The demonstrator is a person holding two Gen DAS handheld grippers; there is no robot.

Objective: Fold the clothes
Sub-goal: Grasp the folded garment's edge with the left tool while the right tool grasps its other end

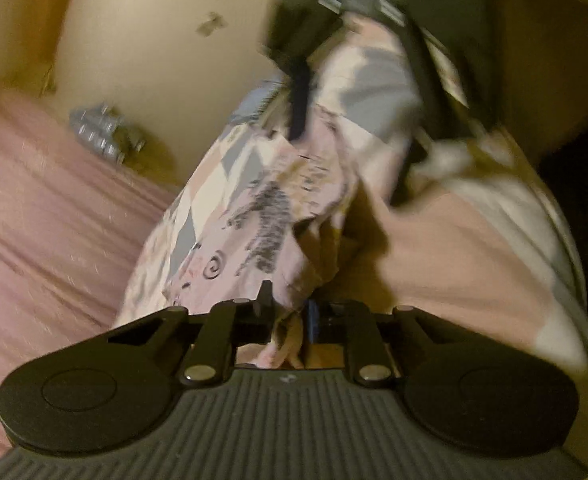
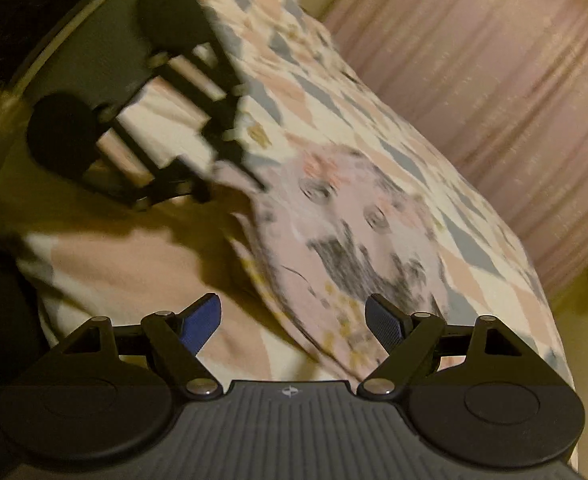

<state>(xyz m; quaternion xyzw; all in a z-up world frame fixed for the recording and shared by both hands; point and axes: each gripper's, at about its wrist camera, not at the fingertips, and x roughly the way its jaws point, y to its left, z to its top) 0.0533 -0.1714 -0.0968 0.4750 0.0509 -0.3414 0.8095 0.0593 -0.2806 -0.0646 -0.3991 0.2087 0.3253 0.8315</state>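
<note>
Through the left wrist camera we are seeing our left gripper (image 1: 289, 320) pressed together, pinching a bunched edge of the printed garment (image 1: 253, 208) between its fingers. Only this view shows that pinch, and beyond it the cloth is rising as a hanging fold toward the right gripper (image 1: 358, 92), blurred at the top. Farther left, a small grey object (image 1: 101, 132), too blurred to name, is lying against the cream wall (image 1: 153, 40).

Through the right wrist camera we are seeing our right gripper (image 2: 291, 320) spread wide, its blue pads (image 2: 199, 326) holding nothing. Just past it the garment (image 2: 358, 240) is lying on the patchwork quilt (image 2: 326, 92), pale pink with a smudgy grey animal face and yellow flecks. The quilt is covering the bed, and the left gripper (image 2: 229, 168) is appearing upper left above the cloth. A pink curtain (image 2: 494, 80) is hanging behind.
</note>
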